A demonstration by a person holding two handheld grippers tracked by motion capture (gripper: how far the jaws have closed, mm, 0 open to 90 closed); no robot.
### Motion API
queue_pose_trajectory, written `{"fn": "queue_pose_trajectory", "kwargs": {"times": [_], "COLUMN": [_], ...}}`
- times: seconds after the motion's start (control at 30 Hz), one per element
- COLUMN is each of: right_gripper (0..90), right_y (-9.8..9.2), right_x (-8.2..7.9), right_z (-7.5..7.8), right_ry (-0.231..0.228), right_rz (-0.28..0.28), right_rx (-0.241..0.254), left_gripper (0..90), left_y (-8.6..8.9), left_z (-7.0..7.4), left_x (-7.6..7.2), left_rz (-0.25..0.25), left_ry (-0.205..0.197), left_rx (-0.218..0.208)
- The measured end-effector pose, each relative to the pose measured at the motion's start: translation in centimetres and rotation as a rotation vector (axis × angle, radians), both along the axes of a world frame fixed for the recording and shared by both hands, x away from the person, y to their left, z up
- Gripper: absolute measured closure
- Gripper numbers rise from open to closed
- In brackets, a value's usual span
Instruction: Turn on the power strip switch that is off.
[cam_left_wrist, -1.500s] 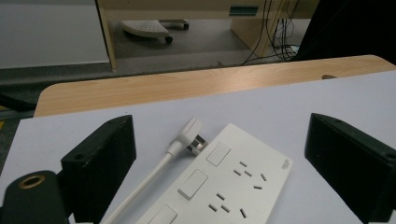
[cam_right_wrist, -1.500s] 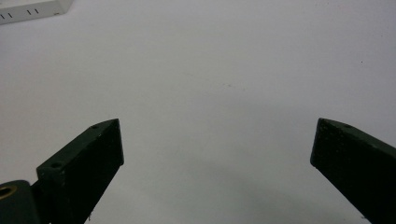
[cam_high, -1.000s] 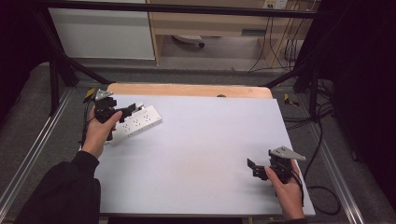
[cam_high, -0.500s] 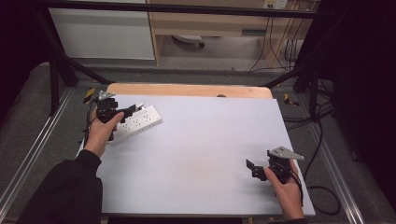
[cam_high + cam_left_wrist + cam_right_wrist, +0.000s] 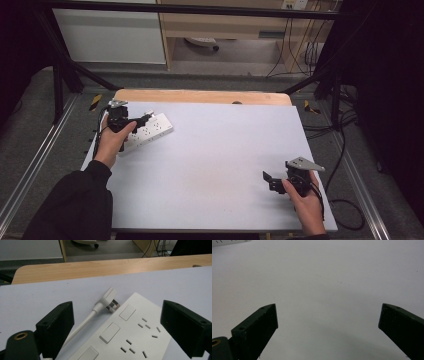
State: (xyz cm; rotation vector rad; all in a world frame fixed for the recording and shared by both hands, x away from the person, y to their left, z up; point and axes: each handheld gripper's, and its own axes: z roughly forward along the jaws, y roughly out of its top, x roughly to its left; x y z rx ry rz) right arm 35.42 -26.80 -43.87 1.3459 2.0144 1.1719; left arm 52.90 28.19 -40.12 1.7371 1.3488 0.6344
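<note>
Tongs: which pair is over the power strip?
The left tongs, open above the white power strip at the table's far left. The right tongs are over bare table.

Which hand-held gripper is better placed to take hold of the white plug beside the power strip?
Left. The left hand-held gripper is open over the power strip, with the plug just ahead. The right hand-held gripper is open over bare table at the opposite corner.

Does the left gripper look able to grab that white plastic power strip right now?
Probably yes. The left gripper is right at the white plastic power strip, jaws wide open with the strip between them. Only its own white plug and cord lie alongside, nothing on top.
</note>
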Motion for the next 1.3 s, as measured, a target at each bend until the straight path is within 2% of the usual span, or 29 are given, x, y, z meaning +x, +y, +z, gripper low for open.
{"fn": "queue_pose_trajectory", "kwargs": {"times": [0.2,0.5,0.77,1.0,1.3], "right_gripper": [2.8,2.8,2.8,2.8,2.8], "right_y": [0.0,0.0,0.1,0.1,0.1], "right_x": [0.0,0.0,0.0,0.1,0.1], "right_z": [0.0,0.0,0.0,0.0,0.0], "right_ry": [0.002,0.001,0.002,0.002,0.0], "right_rz": [0.0,0.0,0.003,0.011,0.013], "right_rx": [0.0,0.0,-0.002,-0.007,-0.011], "left_gripper": [15.0,28.7,48.0,64.6,81.6], "left_y": [-0.2,-0.4,-0.3,-0.4,-0.7], "left_z": [-0.5,-0.7,-1.1,-1.0,-1.1], "left_x": [0.2,0.3,0.3,0.2,0.1], "left_rz": [0.005,-0.01,-0.04,-0.05,-0.086], "left_ry": [0.015,0.033,0.072,0.054,0.058], "left_rx": [0.011,0.035,0.028,0.028,0.019]}}
